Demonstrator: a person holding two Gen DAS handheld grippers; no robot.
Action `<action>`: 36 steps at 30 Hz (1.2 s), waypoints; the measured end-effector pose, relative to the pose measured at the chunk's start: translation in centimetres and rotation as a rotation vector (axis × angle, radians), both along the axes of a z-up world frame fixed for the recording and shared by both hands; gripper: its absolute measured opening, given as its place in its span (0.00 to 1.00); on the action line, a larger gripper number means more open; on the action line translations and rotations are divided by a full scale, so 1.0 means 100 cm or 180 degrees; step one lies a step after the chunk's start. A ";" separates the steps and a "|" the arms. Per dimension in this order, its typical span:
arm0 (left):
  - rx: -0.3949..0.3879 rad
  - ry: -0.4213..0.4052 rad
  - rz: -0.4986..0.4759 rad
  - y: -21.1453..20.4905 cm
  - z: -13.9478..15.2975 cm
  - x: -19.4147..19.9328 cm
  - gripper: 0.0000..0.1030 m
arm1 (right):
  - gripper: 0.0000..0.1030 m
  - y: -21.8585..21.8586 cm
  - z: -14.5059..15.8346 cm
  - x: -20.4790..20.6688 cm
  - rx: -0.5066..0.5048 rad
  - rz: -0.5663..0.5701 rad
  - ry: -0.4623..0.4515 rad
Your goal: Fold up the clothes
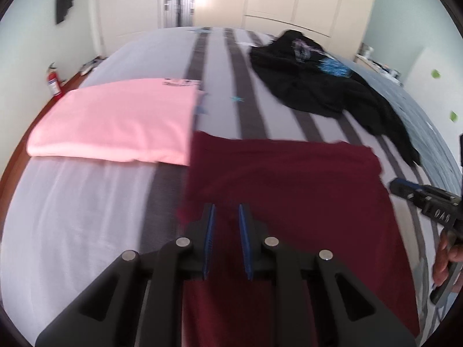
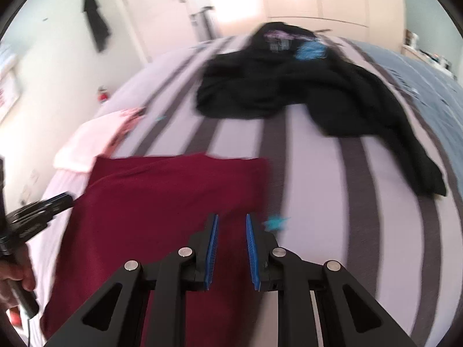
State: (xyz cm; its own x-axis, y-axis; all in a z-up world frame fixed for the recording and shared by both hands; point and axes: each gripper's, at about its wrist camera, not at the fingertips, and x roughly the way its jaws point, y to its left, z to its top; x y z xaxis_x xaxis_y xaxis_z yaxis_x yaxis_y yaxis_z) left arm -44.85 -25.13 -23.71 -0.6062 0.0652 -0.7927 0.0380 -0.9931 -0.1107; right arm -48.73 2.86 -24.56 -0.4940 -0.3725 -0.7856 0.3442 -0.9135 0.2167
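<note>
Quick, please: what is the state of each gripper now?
Left gripper: jaws narrow, over maroon garment; grip unclear.
Right gripper: jaws narrow, same garment; grip unclear.

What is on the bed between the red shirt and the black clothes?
Nothing: only bare striped bedsheet lies between the maroon shirt and the black clothes pile, plainest in the right wrist view.

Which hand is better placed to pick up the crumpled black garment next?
Right, probably. The right tongs sit at the right edge of the maroon garment, the black garment straight ahead. The left tongs sit near its left edge, by the folded pink garment, farther off.
</note>
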 end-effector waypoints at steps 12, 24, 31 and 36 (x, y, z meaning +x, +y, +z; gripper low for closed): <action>-0.0043 -0.0167 0.0173 -0.023 -0.021 -0.005 0.04 | 0.02 0.029 -0.035 0.048 0.0049 -0.0341 -0.0235; -0.0056 -0.0005 -0.0155 0.027 -0.006 -0.049 0.04 | 0.08 -0.013 0.004 0.025 -0.0140 -0.0107 0.0142; 0.0094 -0.0105 0.0183 0.011 -0.023 -0.063 0.04 | 0.08 -0.056 -0.017 -0.024 -0.0155 -0.0031 0.0109; 0.0227 -0.0121 0.0372 -0.010 -0.025 -0.059 0.02 | 0.00 -0.034 -0.041 -0.041 0.0016 -0.0255 0.0024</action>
